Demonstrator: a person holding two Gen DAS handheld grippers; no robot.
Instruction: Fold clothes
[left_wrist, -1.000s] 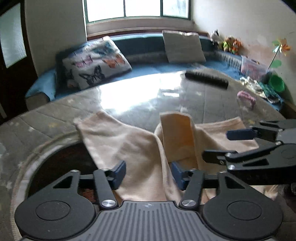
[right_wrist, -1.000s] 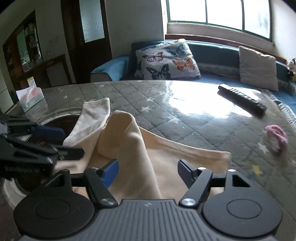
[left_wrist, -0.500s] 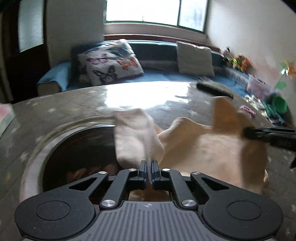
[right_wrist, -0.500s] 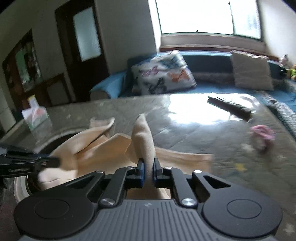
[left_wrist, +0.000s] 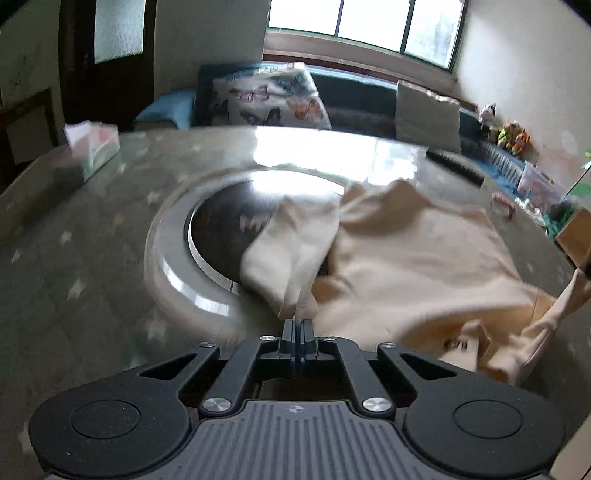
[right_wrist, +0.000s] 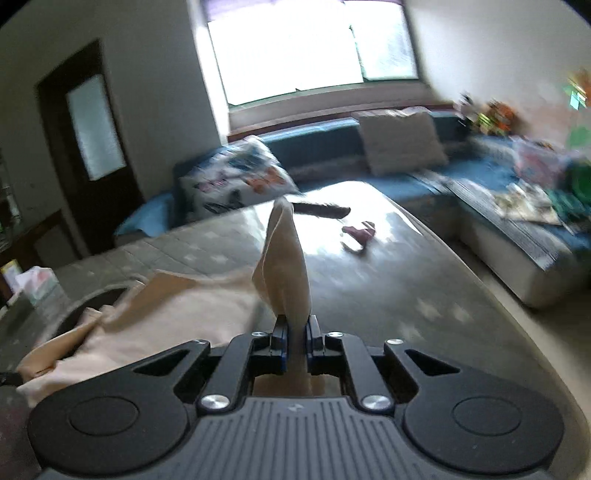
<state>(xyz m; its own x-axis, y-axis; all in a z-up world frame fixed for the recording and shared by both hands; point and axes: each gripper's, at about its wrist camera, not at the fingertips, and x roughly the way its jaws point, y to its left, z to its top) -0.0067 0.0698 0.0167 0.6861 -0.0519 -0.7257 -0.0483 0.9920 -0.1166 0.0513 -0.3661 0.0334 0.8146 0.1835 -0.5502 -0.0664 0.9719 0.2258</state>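
Currently the left gripper is clamped on a fold of the cream fabric garment, jaws pressed together with only a thin edge of cloth between them; the right gripper is likewise closed on a raised fold of the same garment, which stands up in a narrow peak directly ahead of its fingers. Ahead and to the right of the left gripper the garment lies spread on the grey quilted star-patterned table cover; one flap overhangs the round dark recess with a pale rim just ahead-left of that gripper. Open cover extends left of the left gripper up to a tissue box near the far edge; right of the right gripper the cover is bare up to the table edge, beyond which lies a blue sofa. Ahead of the right gripper, past the cloth peak, lie a pink object and a dark elongated object, both blurred and not identifiable. Motion blur softens both views; the garment's far-right corner is cut off in the left wrist view.
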